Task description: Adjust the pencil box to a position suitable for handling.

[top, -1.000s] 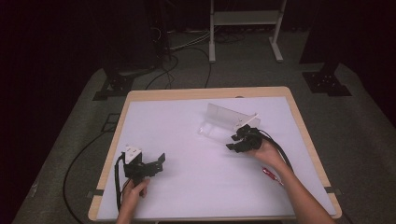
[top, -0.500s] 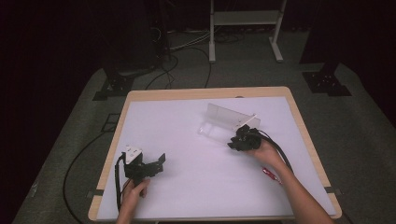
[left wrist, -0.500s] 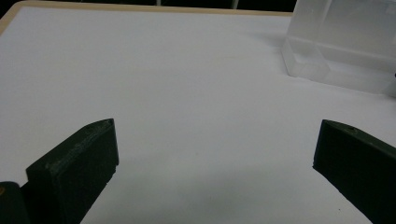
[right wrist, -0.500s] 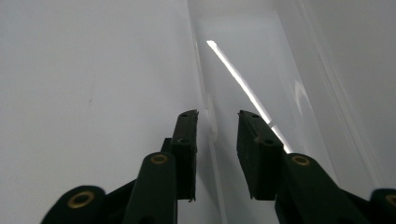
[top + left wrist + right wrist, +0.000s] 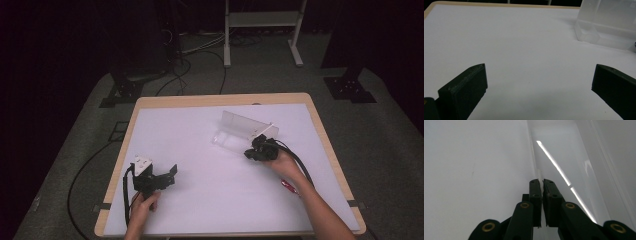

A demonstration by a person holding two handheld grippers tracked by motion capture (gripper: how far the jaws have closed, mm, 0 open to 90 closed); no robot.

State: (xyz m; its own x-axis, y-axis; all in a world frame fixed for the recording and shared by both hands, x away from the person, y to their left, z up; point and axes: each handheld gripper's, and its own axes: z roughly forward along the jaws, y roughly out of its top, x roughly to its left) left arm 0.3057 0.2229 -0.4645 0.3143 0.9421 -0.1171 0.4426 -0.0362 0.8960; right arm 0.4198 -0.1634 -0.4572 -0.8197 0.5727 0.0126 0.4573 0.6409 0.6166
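The right gripper (image 5: 254, 150) – centre right – has just closed on the wall of the clear box (image 5: 239, 128); the left gripper (image 5: 169, 175), lower left, has its jaws wide apart.

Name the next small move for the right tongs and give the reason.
Probably lift gently. The right tongs have just been closing and now pinch the thin wall of the clear plastic box, which lies on the white table. The left tongs stand open, well apart from it.
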